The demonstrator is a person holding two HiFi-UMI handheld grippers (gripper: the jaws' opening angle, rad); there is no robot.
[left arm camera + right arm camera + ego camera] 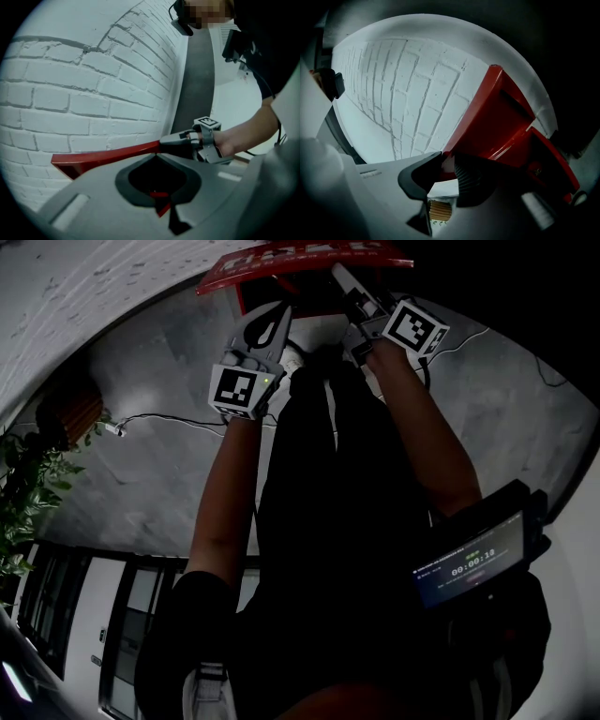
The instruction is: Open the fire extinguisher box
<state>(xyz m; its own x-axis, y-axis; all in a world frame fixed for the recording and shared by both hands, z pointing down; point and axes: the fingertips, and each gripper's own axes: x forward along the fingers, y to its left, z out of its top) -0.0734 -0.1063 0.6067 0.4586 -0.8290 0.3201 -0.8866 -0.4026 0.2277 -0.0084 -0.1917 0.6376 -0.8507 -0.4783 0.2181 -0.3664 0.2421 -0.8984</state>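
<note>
Head view: both arms reaching down toward red box lid (300, 259), lying at foot of white brick wall (70, 93), grey floor (159, 409) around it. Right gripper (339, 273) pinching lid's edge, fingers standing narrow with red panel between pads. Left gripper (284, 313) sitting just beside same edge, fingertips meeting, nothing showing between them.

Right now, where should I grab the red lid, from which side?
The thin free edge of the lid, from the front, one jaw on each face: it's a flat sheet tilted up off the box. The right hand-held gripper pinches it there.
</note>
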